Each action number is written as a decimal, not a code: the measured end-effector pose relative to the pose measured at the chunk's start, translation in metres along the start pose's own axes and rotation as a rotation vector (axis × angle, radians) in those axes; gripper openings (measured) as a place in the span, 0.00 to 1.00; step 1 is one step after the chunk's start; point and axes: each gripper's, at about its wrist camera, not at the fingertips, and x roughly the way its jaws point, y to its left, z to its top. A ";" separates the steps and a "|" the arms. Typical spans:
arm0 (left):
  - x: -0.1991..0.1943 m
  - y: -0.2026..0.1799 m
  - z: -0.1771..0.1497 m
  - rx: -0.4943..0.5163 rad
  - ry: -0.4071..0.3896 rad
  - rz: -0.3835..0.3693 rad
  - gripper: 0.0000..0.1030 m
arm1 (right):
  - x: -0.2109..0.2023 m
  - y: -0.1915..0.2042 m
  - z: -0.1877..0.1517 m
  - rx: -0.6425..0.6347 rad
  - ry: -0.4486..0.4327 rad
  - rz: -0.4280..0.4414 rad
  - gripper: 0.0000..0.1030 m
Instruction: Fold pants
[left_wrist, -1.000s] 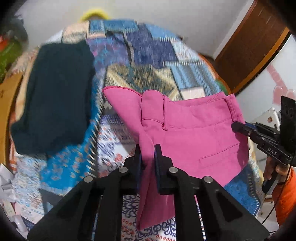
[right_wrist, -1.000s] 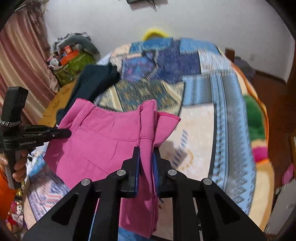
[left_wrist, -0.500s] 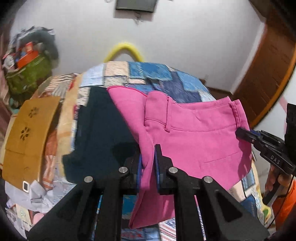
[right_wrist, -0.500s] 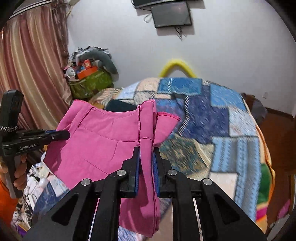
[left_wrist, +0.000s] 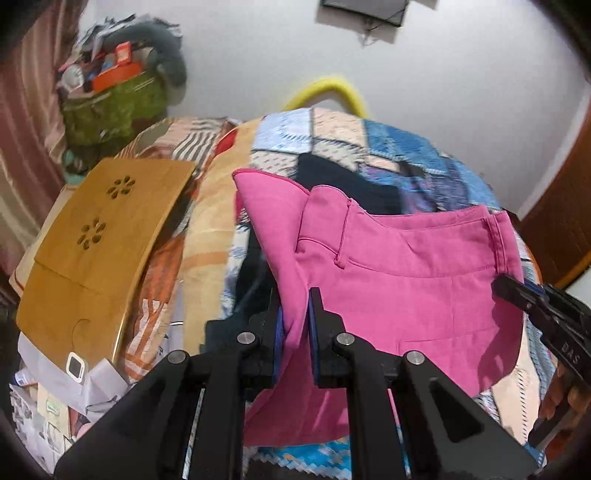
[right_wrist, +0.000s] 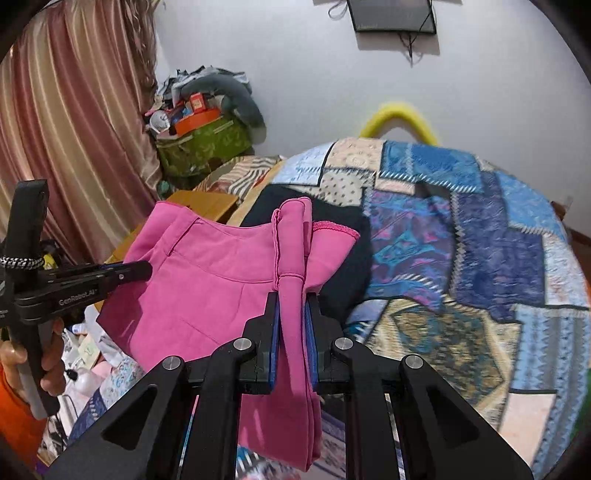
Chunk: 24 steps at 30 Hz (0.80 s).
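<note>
Bed (right_wrist: 480, 258) under patchwork quilt fills room centre; dark garment (right_wrist: 347, 258) lies on it, wooden board (left_wrist: 99, 240) at bed's left edge, curtain (right_wrist: 74, 129) and cluttered green bag (right_wrist: 207, 147) by white wall, screen (right_wrist: 391, 14) mounted high. Your left hand-held gripper (left_wrist: 293, 325) clamped on one end of pink pants (left_wrist: 399, 295) waistband, your right hand-held gripper (right_wrist: 291, 328) clamped on other end; pants hang between them, lifted above bed. Lower legs of pants cut off behind gripper bodies; quilt blurred
</note>
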 end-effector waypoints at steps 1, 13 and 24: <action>0.011 0.006 0.000 -0.010 0.008 0.006 0.11 | 0.007 0.002 -0.002 0.003 0.003 -0.001 0.11; 0.079 0.032 -0.022 -0.036 0.078 0.064 0.19 | 0.058 -0.006 -0.022 0.023 0.106 -0.078 0.20; 0.001 0.014 -0.033 0.065 0.041 0.131 0.29 | -0.013 0.017 -0.024 -0.036 0.046 -0.095 0.27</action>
